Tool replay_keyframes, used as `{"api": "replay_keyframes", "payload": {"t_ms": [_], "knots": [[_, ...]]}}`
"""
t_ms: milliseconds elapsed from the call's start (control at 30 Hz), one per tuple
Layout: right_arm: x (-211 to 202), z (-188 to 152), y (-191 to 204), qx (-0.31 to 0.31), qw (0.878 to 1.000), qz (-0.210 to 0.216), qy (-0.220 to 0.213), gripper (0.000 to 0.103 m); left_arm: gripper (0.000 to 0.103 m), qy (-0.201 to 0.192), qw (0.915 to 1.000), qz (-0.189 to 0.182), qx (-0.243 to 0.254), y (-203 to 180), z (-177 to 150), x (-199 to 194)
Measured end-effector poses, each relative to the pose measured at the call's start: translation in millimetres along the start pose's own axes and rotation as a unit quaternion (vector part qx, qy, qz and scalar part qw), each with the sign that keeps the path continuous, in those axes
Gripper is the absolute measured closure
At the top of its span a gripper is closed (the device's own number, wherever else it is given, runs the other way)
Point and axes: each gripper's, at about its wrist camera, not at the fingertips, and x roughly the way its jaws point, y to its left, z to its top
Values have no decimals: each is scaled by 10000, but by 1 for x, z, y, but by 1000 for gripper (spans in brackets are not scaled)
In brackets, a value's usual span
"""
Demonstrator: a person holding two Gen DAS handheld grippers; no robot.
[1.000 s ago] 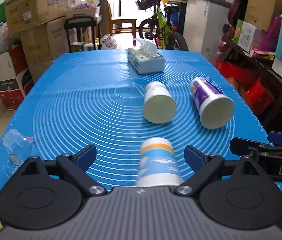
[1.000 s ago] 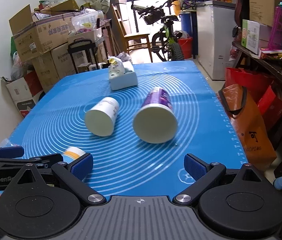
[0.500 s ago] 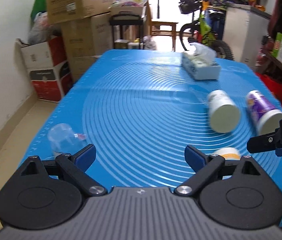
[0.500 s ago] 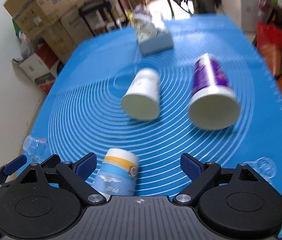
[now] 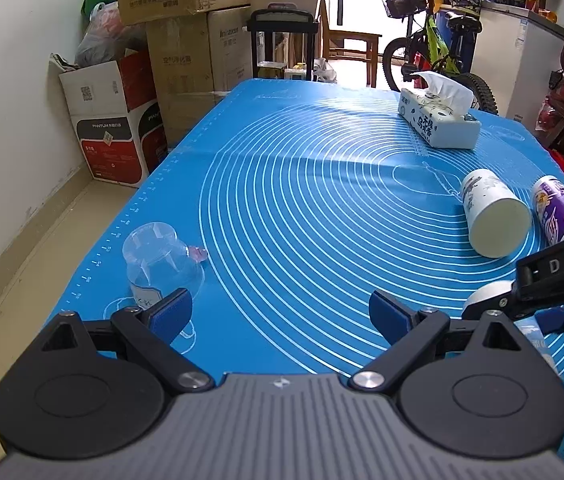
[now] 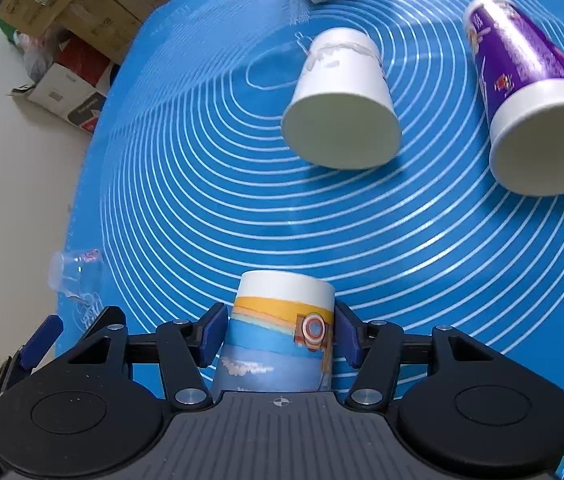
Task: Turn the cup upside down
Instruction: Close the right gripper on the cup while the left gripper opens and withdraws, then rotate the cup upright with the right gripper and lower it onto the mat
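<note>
Farthest left of the blue mat's [image 5: 282,184] ring pattern, near the tabletop's edge, a clear plastic cup [image 5: 162,262] stands mouth down. Just inside it, the left tongs [image 5: 280,312] hang spread wide with nothing between the pads. Right of them, at the near rim of the rings, sits the task's thing: the blue-and-orange paper cup [image 6: 282,336], with the right tongs [image 6: 280,338] closed on its sides, a blue pad pressing each flank below the white band. Beyond it, nearer the rings' centre, a white paper cup [image 6: 341,100] lies on its side, and right of that a purple paper cup [image 6: 529,92] lies likewise. A tissue box [image 5: 437,120] rests at the far side of the rings.

The gripped cup is likely very light and thin-walled (easily crushed), so a gentle squeeze at mid-height, clear of the soft rim, seems wisest; the waxy paper may slip as it turns.

Half a second ago the right tongs were open, with the cup lying off toward their left pad; now they clasp it centrally. The left tongs have swung further left.
</note>
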Motion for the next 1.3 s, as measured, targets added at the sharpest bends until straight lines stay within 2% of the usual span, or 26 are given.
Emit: {"api": "replay_keyframes", "payload": {"t_ms": [167, 233, 300, 367, 500, 533, 833, 867, 967, 1167, 1300], "knots": [[-14, -7, 3, -355, 9984, 74, -442, 42, 8, -25, 10000, -37, 28, -3, 0, 0], [-25, -15, 8, -636, 9944, -11, -848, 42, 8, -42, 10000, -41, 39, -5, 0, -1], [-35, -26, 13, -1004, 9846, -202, -1416, 42, 8, -64, 10000, -52, 36, -5, 0, -2], [-44, -40, 19, -1392, 9665, -506, -2097, 42, 8, -87, 9999, -60, 41, -7, -1, -3], [-44, -71, 23, -2100, 9139, -1192, -3263, 42, 8, -150, 9998, -55, 107, -12, -1, -5], [-41, -77, 21, -2173, 9051, -1274, -3426, 42, 8, -172, 9998, -49, 126, -13, -1, -6], [-27, -126, 4, -2397, 8573, -1493, -4305, 42, 8, -314, 9992, -202, 127, -22, -7, -14], [-24, -128, 5, -2429, 8549, -1526, -4322, 42, 8, -320, 9992, -227, 122, -23, -8, -15], [-19, -134, 3, -2415, 8588, -1570, -4238, 42, 8, -324, 9990, -293, 127, -26, -11, -16], [-22, -148, 2, -2463, 8539, -1585, -4301, 42, 8, -408, 9983, -394, 157, -29, -18, -22], [-25, -156, 0, -2453, 8587, -1541, -4226, 43, 8, -430, 9979, -435, 195, -32, -21, -26]]}}
